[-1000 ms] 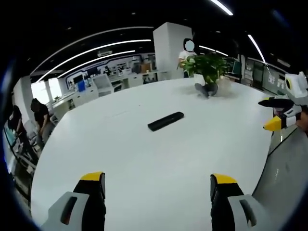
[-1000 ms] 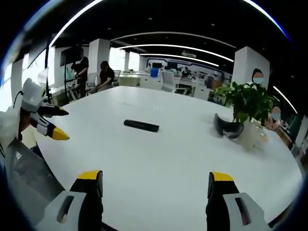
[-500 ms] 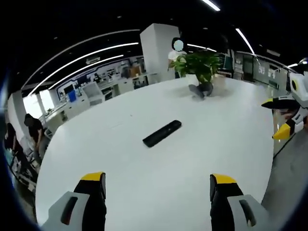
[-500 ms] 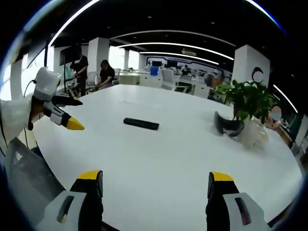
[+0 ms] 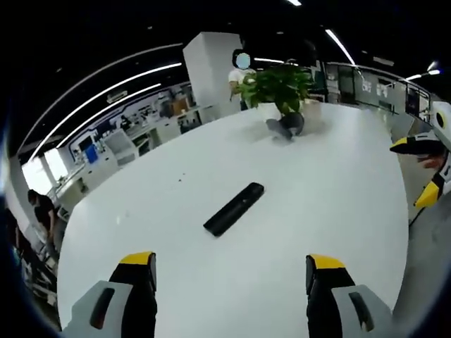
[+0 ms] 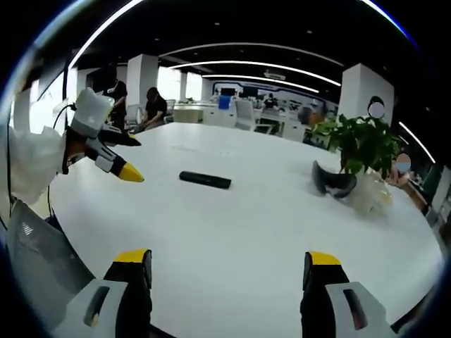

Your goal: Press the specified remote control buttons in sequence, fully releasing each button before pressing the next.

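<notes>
Remote control [image 5: 234,208] lies flat mid-counter [image 5: 338,183], well apart from both grippers, fingers spread wide and empty. A slanted press could skid it or hit neighbouring buttons.

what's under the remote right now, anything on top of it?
The black remote lies flat on the bare white table, with nothing on top. The patch of table beneath it is covered. Both grippers, left and right, are apart from it.

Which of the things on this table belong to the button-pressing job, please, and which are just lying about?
For the job:
remote control
left gripper, open
right gripper, open

Just lying about:
potted plant
dark curved thing beside the plant
white table only carries them
</notes>
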`<state>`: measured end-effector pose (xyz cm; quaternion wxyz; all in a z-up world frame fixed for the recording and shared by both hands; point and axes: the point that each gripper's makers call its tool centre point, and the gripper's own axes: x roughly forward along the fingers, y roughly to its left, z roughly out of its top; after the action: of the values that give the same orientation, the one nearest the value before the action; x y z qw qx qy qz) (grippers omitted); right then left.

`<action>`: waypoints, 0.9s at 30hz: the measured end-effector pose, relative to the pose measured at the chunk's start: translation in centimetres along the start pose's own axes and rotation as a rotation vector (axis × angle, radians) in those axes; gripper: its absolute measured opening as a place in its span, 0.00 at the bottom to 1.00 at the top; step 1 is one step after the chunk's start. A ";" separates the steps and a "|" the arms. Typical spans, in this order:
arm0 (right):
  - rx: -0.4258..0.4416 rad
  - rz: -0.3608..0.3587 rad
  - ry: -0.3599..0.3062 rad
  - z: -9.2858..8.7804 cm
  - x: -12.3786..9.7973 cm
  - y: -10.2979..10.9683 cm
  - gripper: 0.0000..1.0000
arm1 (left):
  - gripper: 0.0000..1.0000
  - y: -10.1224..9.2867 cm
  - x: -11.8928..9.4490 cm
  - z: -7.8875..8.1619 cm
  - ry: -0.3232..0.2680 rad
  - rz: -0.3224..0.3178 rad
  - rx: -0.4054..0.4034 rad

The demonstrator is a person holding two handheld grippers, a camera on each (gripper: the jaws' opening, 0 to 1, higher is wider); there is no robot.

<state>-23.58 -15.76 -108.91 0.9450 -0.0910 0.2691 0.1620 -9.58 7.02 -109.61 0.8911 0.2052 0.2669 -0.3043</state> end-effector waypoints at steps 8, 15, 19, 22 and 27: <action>0.001 0.001 0.008 -0.1 0.1 0.0 0.88 | 0.90 0.4 2.2 1.7 0.003 -0.027 0.053; -0.001 -0.004 0.020 -0.3 0.2 -0.2 0.87 | 0.88 1.1 4.4 2.8 0.010 -0.047 0.097; -0.002 -0.007 0.026 -0.5 0.3 -0.3 0.87 | 0.85 1.2 5.7 3.1 0.026 -0.070 0.125; -0.002 -0.011 0.031 -0.5 0.3 -0.3 0.87 | 0.85 1.1 6.9 2.9 0.047 -0.093 0.151; -0.002 -0.016 0.040 -0.7 0.4 -0.4 0.87 | 0.80 0.9 7.9 3.1 0.063 -0.122 0.163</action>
<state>-23.44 -16.24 -109.64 0.9407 -0.0974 0.2869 0.1527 -2.56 2.62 -111.74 0.8424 0.2699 0.2809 -0.3723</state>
